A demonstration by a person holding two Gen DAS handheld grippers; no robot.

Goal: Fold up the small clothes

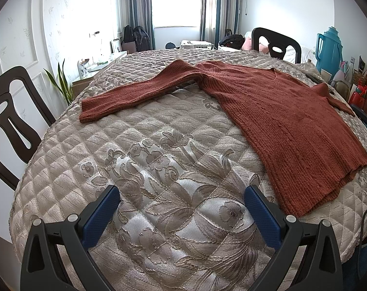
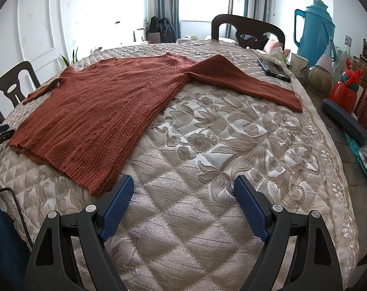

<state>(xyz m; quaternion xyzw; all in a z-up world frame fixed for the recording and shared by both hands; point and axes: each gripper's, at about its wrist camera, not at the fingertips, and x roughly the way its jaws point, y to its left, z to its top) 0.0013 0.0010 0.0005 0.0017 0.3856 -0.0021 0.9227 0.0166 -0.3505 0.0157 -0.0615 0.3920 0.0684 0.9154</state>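
Note:
A rust-red knitted sweater [image 1: 275, 111] lies spread flat on the quilted beige table cover [image 1: 159, 160], V-neck away from me, hem toward me. In the left wrist view its left sleeve [image 1: 135, 94] stretches out to the left. In the right wrist view the sweater [image 2: 105, 104] fills the left half and its right sleeve [image 2: 251, 82] reaches toward the right edge. My left gripper [image 1: 182, 197] is open over bare cover, left of the hem. My right gripper [image 2: 183, 189] is open with nothing in it, its left finger next to the hem's corner.
Dark wooden chairs stand at the left [image 1: 11, 111] and far side [image 2: 246, 31]. A black phone [image 2: 273, 70] lies by the right sleeve. A teal thermos [image 2: 314, 29], a paper cup [image 2: 298, 64], a red bottle [image 2: 343, 87] and a dark case [image 2: 343, 121] crowd the right edge.

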